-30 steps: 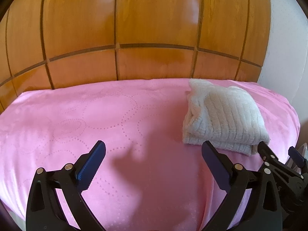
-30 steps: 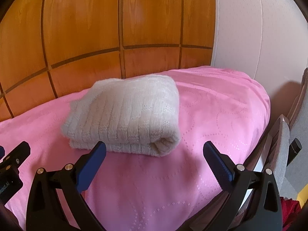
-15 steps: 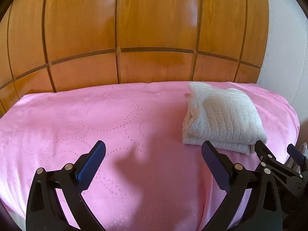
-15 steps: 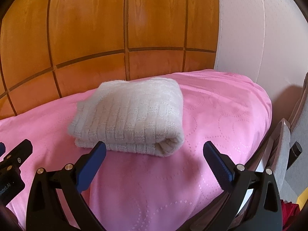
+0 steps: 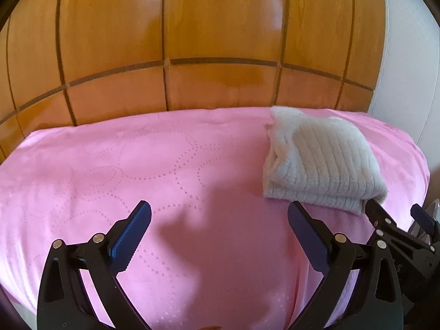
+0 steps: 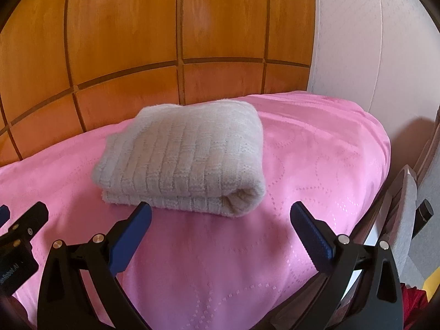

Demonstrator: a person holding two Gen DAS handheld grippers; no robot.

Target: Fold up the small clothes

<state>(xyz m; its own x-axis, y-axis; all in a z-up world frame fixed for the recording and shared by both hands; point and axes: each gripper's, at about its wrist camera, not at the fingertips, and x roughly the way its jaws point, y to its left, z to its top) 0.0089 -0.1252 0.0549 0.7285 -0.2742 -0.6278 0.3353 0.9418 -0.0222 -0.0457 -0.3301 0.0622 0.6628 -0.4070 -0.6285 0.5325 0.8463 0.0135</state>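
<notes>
Judging the fold finished, I hold the left gripper [image 5: 219, 221] and right gripper [image 6: 220, 221] wide and empty; the cream ribbed knit garment [image 6: 187, 156] lies folded on the pink quilted bedspread [image 6: 316, 165], needing only checking or another piece

You can read only one bit of lettering: in the right wrist view, small pale print on the black body of the left gripper [image 6: 16, 258], at the frame's left edge, beside the pink bedspread [image 6: 233, 261]. It seems to end "Robot.AI"; its start is cut off.
</notes>
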